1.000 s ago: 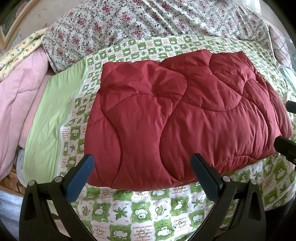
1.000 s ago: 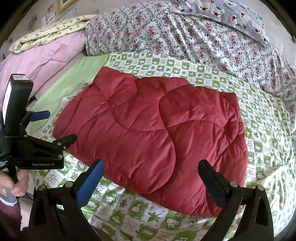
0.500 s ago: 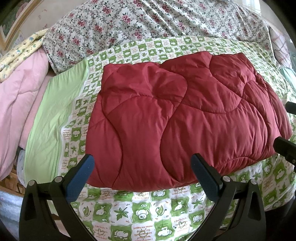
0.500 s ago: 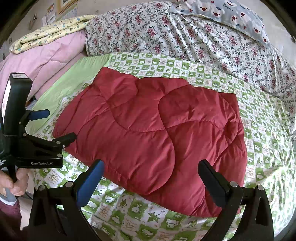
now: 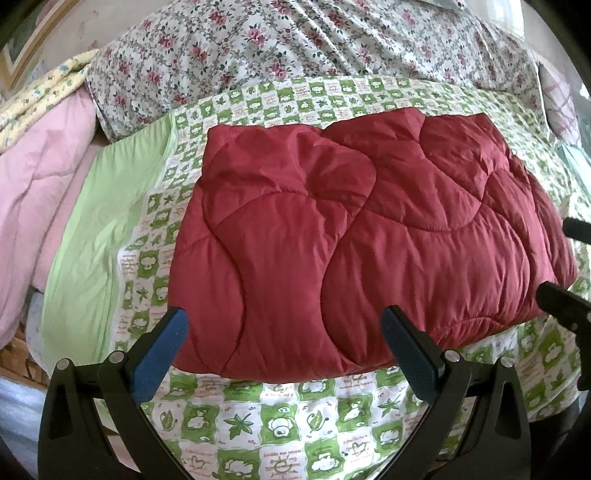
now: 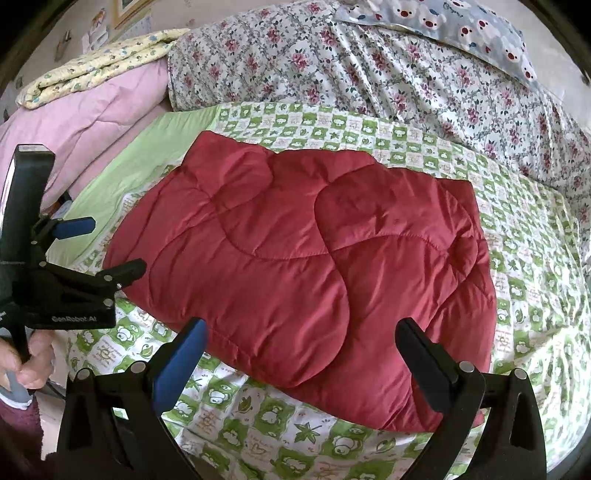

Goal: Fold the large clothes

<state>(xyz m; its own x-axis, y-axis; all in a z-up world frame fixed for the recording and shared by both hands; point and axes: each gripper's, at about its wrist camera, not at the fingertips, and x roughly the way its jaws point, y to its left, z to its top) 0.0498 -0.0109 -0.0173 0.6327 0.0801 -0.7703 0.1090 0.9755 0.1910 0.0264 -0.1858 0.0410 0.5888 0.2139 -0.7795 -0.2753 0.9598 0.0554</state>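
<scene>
On my far left I see a pink quilt [image 6: 92, 122] with a folded yellow printed blanket [image 6: 96, 70] stacked on it, and a framed picture on the wall above. Next comes the bed itself, spread with a green-and-white checked sheet [image 5: 280, 417] that has a plain green border [image 5: 99, 236] on its left side. Behind it runs a floral duvet [image 6: 388, 70], and at the far right end a blue pillow with bear faces [image 6: 461, 26] lies on top.

The red quilted garment [image 5: 369, 236] lies folded into a thick rectangle in the middle of the sheet. Its near edge sits just beyond my left hand-held gripper [image 5: 284, 339], which points at its left half. My right hand-held gripper [image 6: 303, 350] faces the near right corner [image 6: 424, 406] of the fold.

Both sets of jaws stand wide apart and hold nothing; I can't tell whether the tips brush the fabric. In the right wrist view the left hand-held gripper shows at the left edge, a hand [image 6: 33, 365] wrapped round its handle.
</scene>
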